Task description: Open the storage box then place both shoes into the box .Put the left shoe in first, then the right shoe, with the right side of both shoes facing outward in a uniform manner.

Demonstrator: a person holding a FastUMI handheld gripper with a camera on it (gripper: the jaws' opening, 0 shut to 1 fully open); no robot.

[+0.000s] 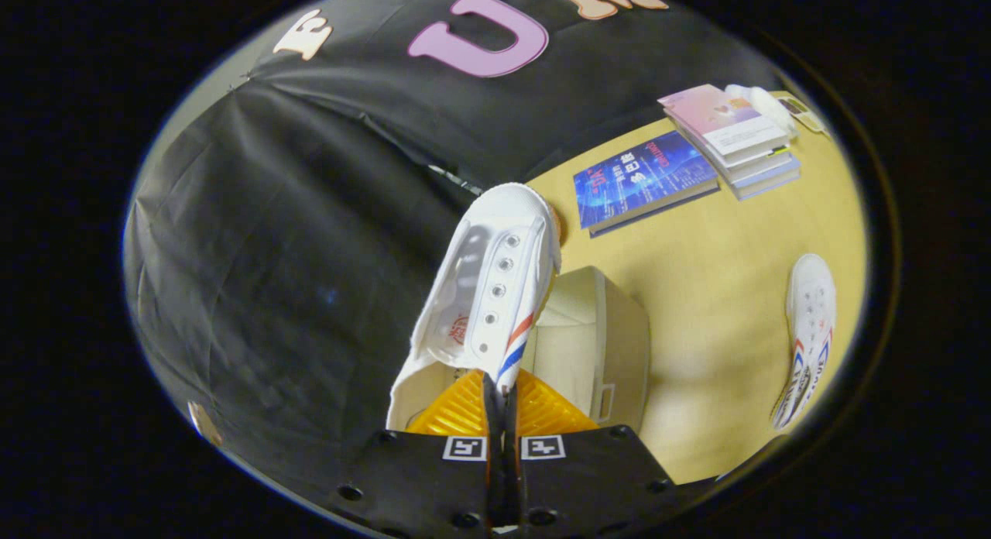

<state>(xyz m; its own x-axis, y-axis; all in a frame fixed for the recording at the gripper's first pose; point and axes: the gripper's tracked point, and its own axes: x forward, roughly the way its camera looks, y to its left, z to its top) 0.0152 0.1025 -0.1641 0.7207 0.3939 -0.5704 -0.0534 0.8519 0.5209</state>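
My gripper (pixel 502 403) is shut on the side wall of a white canvas shoe (pixel 495 276) with red and blue stripes. The shoe hangs in the air, its toe pointing away from the fingers and its opening turned towards the black cloth wall. Below and just beyond it stands the cream storage box (pixel 612 330) on the yellow table; I cannot tell how its lid stands. The second white shoe (pixel 809 330) with the same stripes lies on the table well off to the right of the box.
On the yellow table (pixel 720 291), beyond the box, lies a blue book (pixel 642 179). A stack of books (pixel 735 136) sits further right, with a white object behind it. The black cloth wall rises close on the left.
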